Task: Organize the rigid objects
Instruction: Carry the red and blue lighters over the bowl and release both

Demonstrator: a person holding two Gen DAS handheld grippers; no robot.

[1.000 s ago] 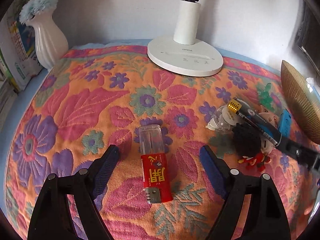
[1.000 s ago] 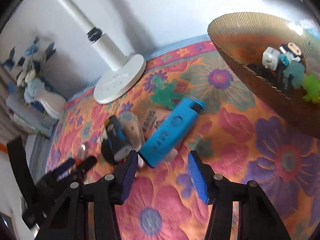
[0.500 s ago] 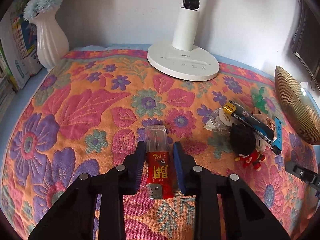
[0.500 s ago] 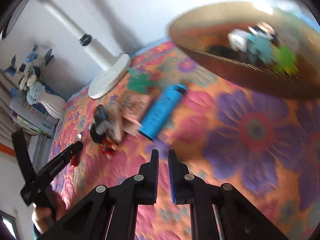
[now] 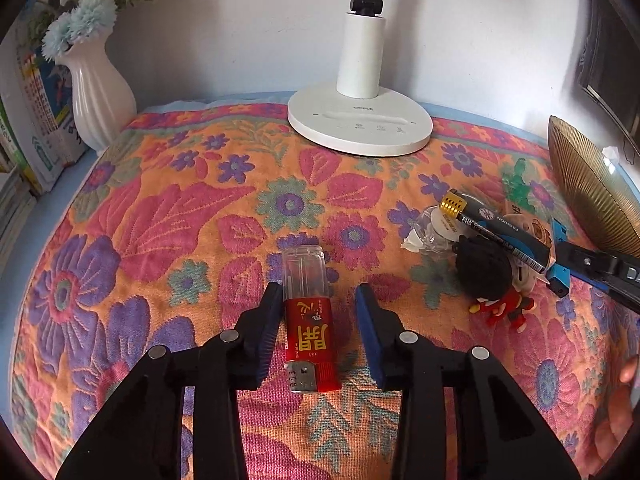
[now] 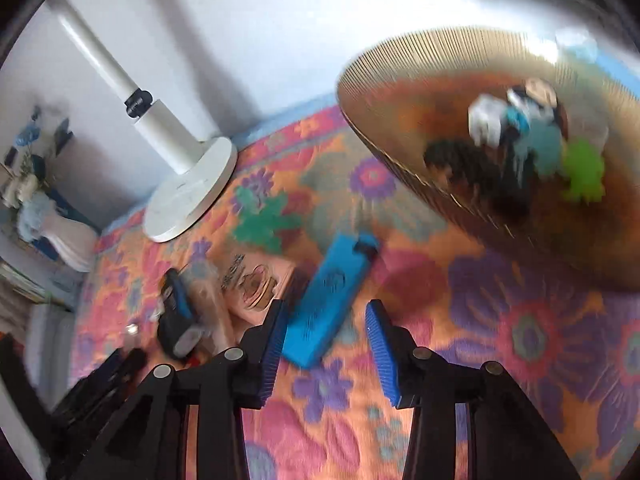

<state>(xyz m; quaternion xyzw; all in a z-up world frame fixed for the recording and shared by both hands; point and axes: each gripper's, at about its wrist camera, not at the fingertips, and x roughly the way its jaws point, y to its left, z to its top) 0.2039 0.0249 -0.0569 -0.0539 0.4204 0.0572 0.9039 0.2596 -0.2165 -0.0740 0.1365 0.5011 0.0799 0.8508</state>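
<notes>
The left gripper point(image 5: 316, 328) is angled down over a floral cloth point(image 5: 160, 208), and its jaws are opening. A red lighter point(image 5: 309, 322) with a clear upper half lies flat on the cloth between the jaws; the left pad sits right at its edge, while a visible gap separates its other side from the right pad, so the lighter is not clamped. The right gripper point(image 6: 326, 344) is likewise angled down with its jaws opening; the near end of a blue lighter point(image 6: 330, 304) lies on the cloth between them, close to the left pad and clear of the right pad. This view is motion-blurred, so contact at the left pad cannot be confirmed. Beside the blue lighter, toward the left gripper, a cluster of small items rests on the cloth: a dark blue lighter with a gold cap point(image 5: 494, 230), a black-haired figurine in red point(image 5: 494, 280) and a clear plastic piece point(image 5: 430, 232). A ribbed gold bowl point(image 6: 384, 76) stands on the cloth beyond the right gripper and contains several small objects, among them a bright green one point(image 6: 582, 176). A white lamp base point(image 5: 360, 124) and a white vase point(image 5: 100, 96) of flowers stand at the far edge near the wall.
</notes>
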